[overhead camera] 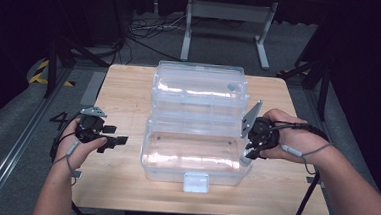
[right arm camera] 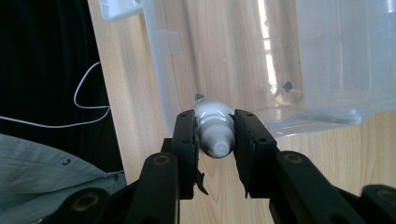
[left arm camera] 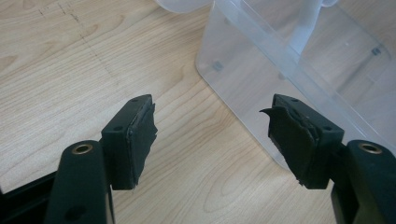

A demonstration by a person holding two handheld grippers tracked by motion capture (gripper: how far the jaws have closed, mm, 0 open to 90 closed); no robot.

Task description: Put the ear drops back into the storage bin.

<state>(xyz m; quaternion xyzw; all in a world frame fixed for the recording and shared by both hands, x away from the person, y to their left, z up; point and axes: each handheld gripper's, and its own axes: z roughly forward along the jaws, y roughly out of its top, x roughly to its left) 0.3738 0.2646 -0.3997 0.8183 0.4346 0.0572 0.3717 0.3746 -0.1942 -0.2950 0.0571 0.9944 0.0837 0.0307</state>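
The person's right gripper (overhead camera: 250,150) sits at the right end of a clear plastic box (overhead camera: 194,155) on the wooden table (overhead camera: 130,84), its jaws clenched on a small white bottle (right arm camera: 214,130). In the right gripper view the bottle is pinched between the two black pads (right arm camera: 185,140), its capped end poking back toward the camera past them and its body running ahead of the jaws, right against the box's outer wall; whether it actually touches the plastic I cannot tell. The box's open tray lies just beyond the jaw tips, and its lid (overhead camera: 198,90) stands tilted up behind the tray, on the far side from the person. A white latch tab (overhead camera: 196,182) hangs at the box's near edge, off to the left of the right gripper.

The left gripper (overhead camera: 110,142) is held over bare tabletop to the left of the box, near it but not touching. Its jaws stand wide apart, released, with nothing between them. In the left gripper view the light wood grain shows between and ahead of the pads (left arm camera: 140,135), and the corner of the clear box lies ahead and to the right of the jaws, close beside the right-hand pad. The rubber facing on both pads looks worn and is peeling at the edges.
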